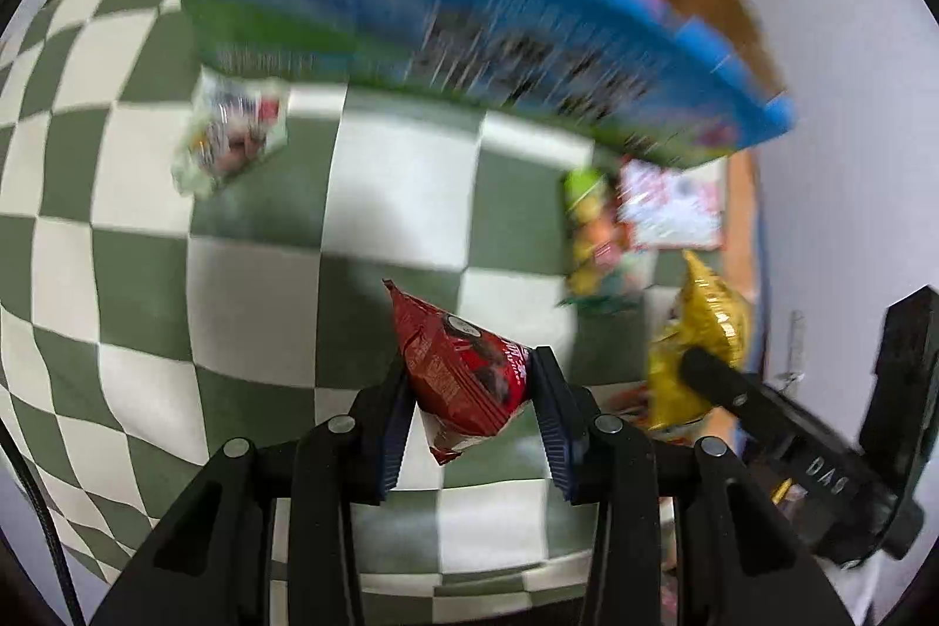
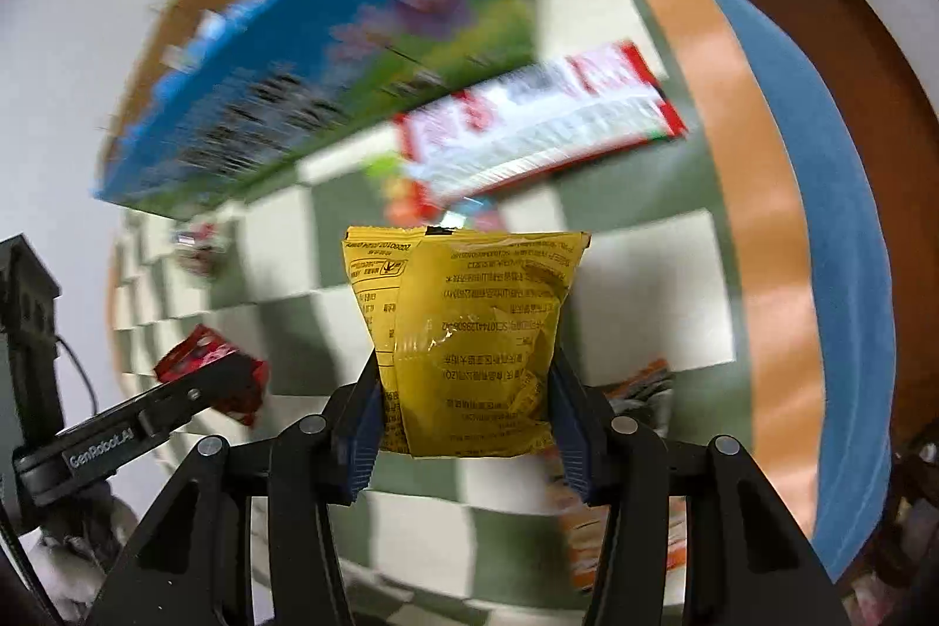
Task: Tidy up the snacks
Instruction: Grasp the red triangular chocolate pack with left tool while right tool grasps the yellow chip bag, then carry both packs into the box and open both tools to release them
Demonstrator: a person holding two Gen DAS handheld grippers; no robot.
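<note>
My left gripper (image 1: 472, 379) is pinching a red snack packet (image 1: 463, 374) between both pads, packet tilted, held above the green-and-white checkered tablecloth (image 1: 264, 274). My right gripper (image 2: 466, 403) is clamped on a yellow snack bag (image 2: 469, 332), its back-side print facing the camera, upright between the fingers.

From the left wrist view the yellow bag shows at the right edge, near the red packet but apart from it. From the right wrist view the red packet sits low left, in the other gripper's tips.

The container is a blue cardboard box (image 1: 469, 27) standing on the cloth, motion-blurred. Several packets poke over its top rim: yellow, orange and red ones, but I can't tell the exact items.

Loose on the cloth: a small clear-wrapped packet (image 1: 232, 133) near the box's left end, a colourful fruit-print bag (image 1: 593, 239) beside a red-and-white flat packet (image 2: 540, 121) near the box's right end, and an orange packet (image 2: 622, 520) close under my right gripper.
</note>
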